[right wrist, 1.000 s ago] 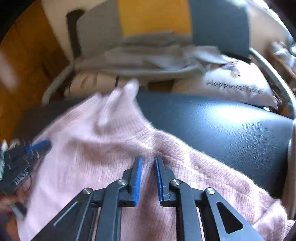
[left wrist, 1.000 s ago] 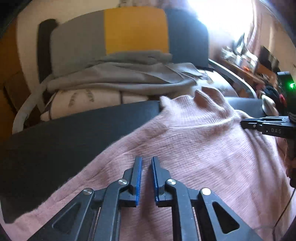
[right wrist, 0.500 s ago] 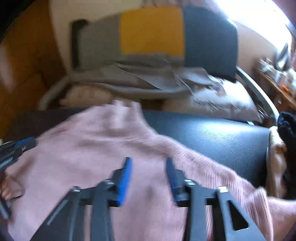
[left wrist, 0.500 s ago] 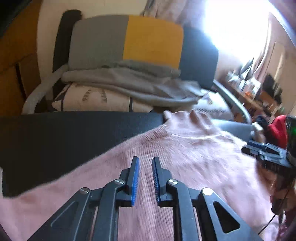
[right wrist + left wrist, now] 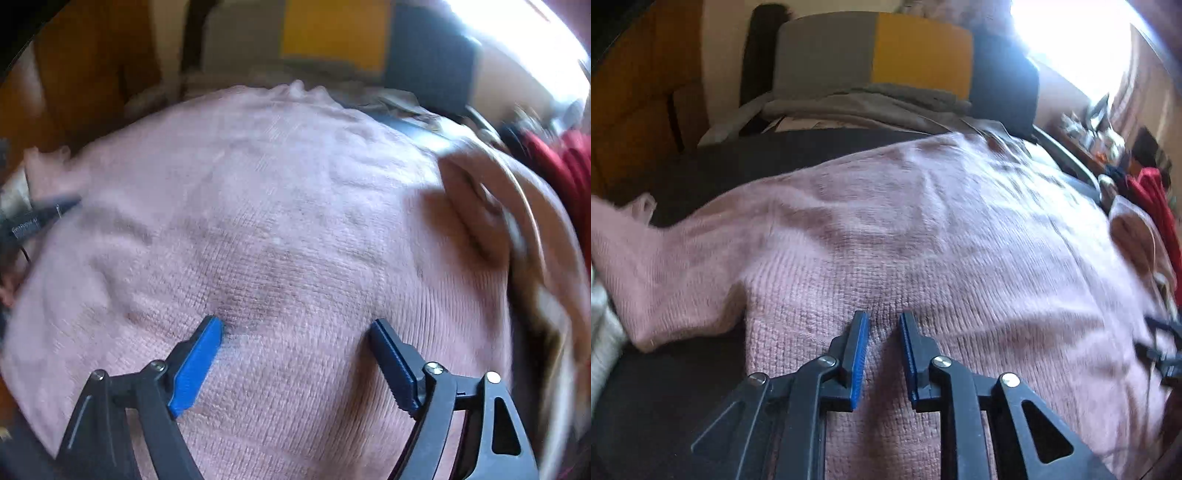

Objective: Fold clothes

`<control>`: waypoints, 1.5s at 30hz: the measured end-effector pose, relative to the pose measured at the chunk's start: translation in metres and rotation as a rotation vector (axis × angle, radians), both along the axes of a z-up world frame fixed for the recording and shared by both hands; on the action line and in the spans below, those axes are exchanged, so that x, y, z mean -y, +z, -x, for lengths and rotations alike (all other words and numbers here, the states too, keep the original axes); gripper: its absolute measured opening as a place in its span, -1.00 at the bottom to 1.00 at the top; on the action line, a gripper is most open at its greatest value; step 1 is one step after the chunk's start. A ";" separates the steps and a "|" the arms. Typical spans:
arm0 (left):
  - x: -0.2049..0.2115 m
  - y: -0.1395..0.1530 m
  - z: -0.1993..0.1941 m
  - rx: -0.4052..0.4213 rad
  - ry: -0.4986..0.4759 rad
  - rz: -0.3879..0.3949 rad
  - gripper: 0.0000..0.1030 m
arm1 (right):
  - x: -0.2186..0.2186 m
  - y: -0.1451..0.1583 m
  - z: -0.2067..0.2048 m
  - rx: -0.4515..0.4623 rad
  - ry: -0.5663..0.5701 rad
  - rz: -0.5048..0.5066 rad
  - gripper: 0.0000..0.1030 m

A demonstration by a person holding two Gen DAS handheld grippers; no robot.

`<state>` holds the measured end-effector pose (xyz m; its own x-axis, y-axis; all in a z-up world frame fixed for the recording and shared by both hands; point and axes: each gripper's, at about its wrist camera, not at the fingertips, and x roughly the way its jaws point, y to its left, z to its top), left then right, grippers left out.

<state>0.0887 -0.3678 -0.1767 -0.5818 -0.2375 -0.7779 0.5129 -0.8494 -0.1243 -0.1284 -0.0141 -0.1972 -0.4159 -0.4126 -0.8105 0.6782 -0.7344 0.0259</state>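
Both grippers have slid back across the pink knitted sweater [image 5: 923, 229] since a second ago. Right gripper [image 5: 295, 328] had its blue pads nearly together then; now its jaws are opening wide, knit under the gap but nothing pinched. Left gripper [image 5: 882, 319] is opening too (only a narrow gap), empty above the fabric. Ahead of both, the sweater now fills far more of each view, covering most of the black surface [image 5: 665, 387]; its collar lies farthest off.

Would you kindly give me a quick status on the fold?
Left gripper and right gripper both opening, empty. Pink sweater spread flat, unfolded. Nothing in the way.
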 end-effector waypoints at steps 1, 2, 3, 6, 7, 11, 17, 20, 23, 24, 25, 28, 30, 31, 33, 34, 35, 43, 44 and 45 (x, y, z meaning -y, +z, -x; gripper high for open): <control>0.003 -0.001 -0.002 -0.010 0.009 -0.014 -0.64 | -0.006 -0.002 -0.005 -0.020 0.000 0.011 0.66; 0.002 -0.001 -0.002 -0.007 0.009 -0.012 -0.64 | -0.011 -0.004 -0.010 -0.039 -0.002 0.021 0.66; 0.002 -0.001 -0.002 -0.004 0.010 -0.009 -0.64 | -0.013 -0.004 -0.012 -0.046 -0.010 0.030 0.67; -0.012 0.010 -0.002 0.011 0.024 0.017 -0.64 | -0.016 -0.001 -0.008 -0.024 -0.018 0.062 0.79; -0.019 0.016 -0.006 -0.003 0.027 0.011 -0.64 | -0.018 0.000 -0.007 -0.017 -0.020 0.073 0.79; -0.060 0.032 -0.020 -0.082 -0.051 -0.059 -0.60 | -0.036 0.011 -0.009 0.014 -0.071 0.164 0.77; -0.128 0.024 -0.012 -0.031 -0.213 -0.074 -0.59 | -0.095 0.032 -0.010 -0.004 -0.221 0.255 0.73; -0.153 0.027 0.002 0.009 -0.266 -0.005 -0.59 | -0.138 0.043 0.004 0.015 -0.341 0.351 0.73; -0.177 0.020 0.011 0.051 -0.325 0.031 -0.58 | -0.202 0.048 0.029 0.087 -0.533 0.599 0.73; -0.181 0.018 0.012 0.053 -0.330 0.053 -0.55 | -0.223 0.047 0.037 0.113 -0.601 0.684 0.73; -0.185 0.016 0.013 0.055 -0.336 0.075 -0.52 | -0.242 0.043 0.045 0.125 -0.666 0.754 0.73; -0.199 0.011 0.015 0.068 -0.352 0.142 -0.44 | -0.286 0.024 0.070 0.153 -0.852 0.880 0.73; -0.199 0.009 0.016 0.072 -0.353 0.153 -0.43 | -0.309 0.009 0.087 0.169 -0.967 0.939 0.73; -0.199 0.008 0.018 0.072 -0.353 0.154 -0.43 | -0.313 0.003 0.094 0.181 -0.986 0.959 0.73; -0.194 0.008 0.019 0.069 -0.348 0.137 -0.41 | -0.316 -0.010 0.111 0.220 -1.005 1.000 0.70; -0.192 0.008 0.020 0.068 -0.346 0.129 -0.41 | -0.313 -0.011 0.117 0.219 -0.990 1.001 0.64; -0.191 0.008 0.021 0.067 -0.344 0.123 -0.40 | -0.309 -0.011 0.124 0.219 -0.975 1.003 0.60; -0.183 0.007 0.026 0.048 -0.342 0.082 -0.39 | -0.257 0.009 0.164 0.245 -0.832 0.872 -0.79; -0.182 0.007 0.025 0.044 -0.346 0.074 -0.39 | -0.249 0.015 0.166 0.239 -0.807 0.875 -0.79; -0.180 0.008 0.025 0.042 -0.351 0.063 -0.39 | -0.240 0.022 0.168 0.233 -0.779 0.879 -0.79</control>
<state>0.0637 -0.1875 -0.1692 -0.6043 -0.0774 -0.7930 0.1921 -0.9801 -0.0507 -0.2963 0.2262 -0.1755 -0.6806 -0.5654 -0.4659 -0.0287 -0.6148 0.7881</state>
